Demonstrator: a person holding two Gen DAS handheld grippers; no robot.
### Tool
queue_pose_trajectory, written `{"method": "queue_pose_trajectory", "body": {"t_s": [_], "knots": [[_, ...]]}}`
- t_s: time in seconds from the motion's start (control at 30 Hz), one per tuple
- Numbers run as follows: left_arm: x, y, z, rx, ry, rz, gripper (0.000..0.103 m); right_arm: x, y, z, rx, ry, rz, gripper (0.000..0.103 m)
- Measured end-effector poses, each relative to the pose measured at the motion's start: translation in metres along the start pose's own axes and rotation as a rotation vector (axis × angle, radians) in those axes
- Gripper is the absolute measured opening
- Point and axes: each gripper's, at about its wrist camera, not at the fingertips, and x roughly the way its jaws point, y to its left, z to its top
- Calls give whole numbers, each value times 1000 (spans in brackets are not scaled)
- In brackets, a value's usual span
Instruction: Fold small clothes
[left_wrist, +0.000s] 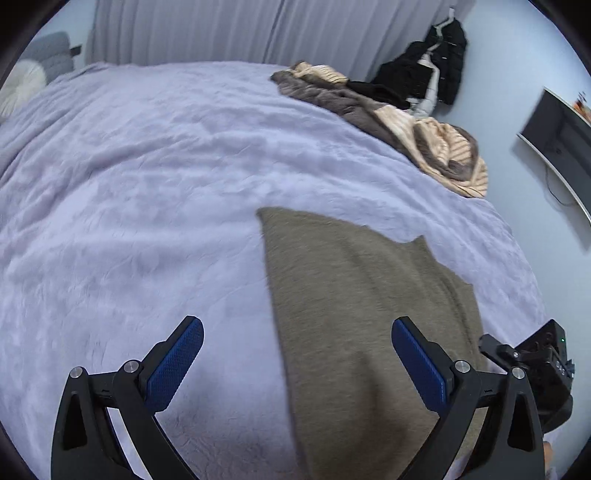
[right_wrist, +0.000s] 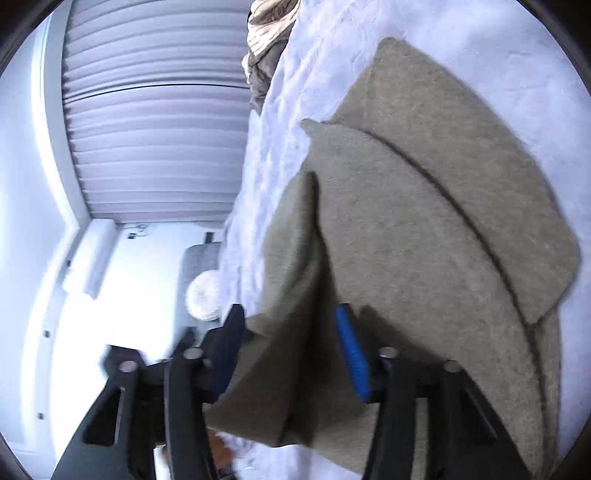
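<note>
An olive-brown knit garment (left_wrist: 354, 314) lies partly folded on the lavender blanket (left_wrist: 147, 184) of a bed. My left gripper (left_wrist: 297, 325) is open, its blue pads above the blanket and the garment's left edge, holding nothing. In the right wrist view the garment (right_wrist: 424, 229) shows stacked folded layers. My right gripper (right_wrist: 290, 321) is rolled sideways with its jaws apart, and a raised fold of the garment sits between them; no pad presses on it. The right gripper's body (left_wrist: 539, 365) shows at the garment's right edge in the left wrist view.
A heap of brown, striped beige and black clothes (left_wrist: 399, 122) lies at the bed's far right corner. A pleated curtain (left_wrist: 229, 29) hangs behind the bed. A dark screen (left_wrist: 557, 125) stands at the right wall. A grey chair with a white round cushion (right_wrist: 203, 291) is beside the bed.
</note>
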Motion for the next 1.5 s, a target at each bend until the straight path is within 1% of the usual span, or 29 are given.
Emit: {"method": "queue_pose_trajectory", "body": {"t_s": [0.03,0.1,0.17,0.2,0.23,0.33,0.37,0.4,0.47,0.5,0.53,0.57,0.6,0.63,0.73,0.77,0.83,0.9,0.97,1.07,1.1,1.13,1.17,1.2,1.27,1.33,1.4,1.47,1.5], "knots": [[8,10,-3,-32,20,-1,101,2,6,11,-17,25,-40,64],[20,23,-12,-71,44,2,101,15,18,19,-82,72,-123,64],[30,29,-19,-78,61,-1,101,25,25,26,-134,115,-203,64],[33,28,-21,-79,62,-10,101,24,29,31,-152,139,-238,64],[34,30,-23,-82,58,-20,101,29,34,35,-166,154,-261,64],[38,34,-24,-100,53,-49,101,47,46,53,-217,205,-313,64],[39,36,-24,-109,55,-54,101,57,49,61,-224,224,-318,64],[41,37,-22,-118,58,-58,101,65,49,65,-227,250,-315,66],[43,39,-22,-131,63,-60,101,74,48,70,-225,274,-305,66],[45,39,-22,-135,65,-56,101,83,49,75,-222,275,-294,63],[45,39,-22,-136,69,-50,101,89,51,78,-226,267,-277,40],[45,36,-21,-136,72,-40,101,84,53,71,-230,264,-262,14],[44,33,-19,-136,76,-35,101,83,57,70,-245,248,-240,14],[43,29,-17,-133,82,-46,101,77,64,70,-281,224,-212,14],[38,4,-11,-94,90,-112,101,57,87,71,-363,159,-105,14],[36,-9,-10,-68,85,-128,101,47,93,71,-386,137,-89,14],[34,-35,-9,-10,81,-159,101,24,99,73,-426,92,-83,14],[40,-59,-12,49,95,-171,101,-1,92,75,-439,47,-111,14],[54,-75,-19,89,135,-160,101,-16,75,82,-417,7,-182,14],[77,-83,-34,87,213,-140,102,-35,28,94,-310,-17,-338,14],[80,-82,-38,70,229,-150,102,-37,8,96,-275,-12,-372,14],[80,-80,-41,54,230,-152,102,-38,-5,97,-248,-9,-360,16],[78,-79,-41,41,229,-151,102,-41,-13,96,-224,-20,-321,16],[75,-78,-40,43,226,-147,101,-42,-14,97,-211,-31,-300,16],[68,-81,-35,79,201,-105,101,-40,-10,100,-214,-27,-302,17],[57,-82,-30,120,152,-47,102,-35,-3,101,-209,-14,-322,17],[48,-81,-25,152,110,3,102,-37,1,100,-210,-21,-341,20],[48,-79,-25,184,106,51,102,-45,3,97,-238,-28,-398,20],[49,-76,-27,186,111,57,102,-47,-2,94,-262,-34,-434,21]]}}
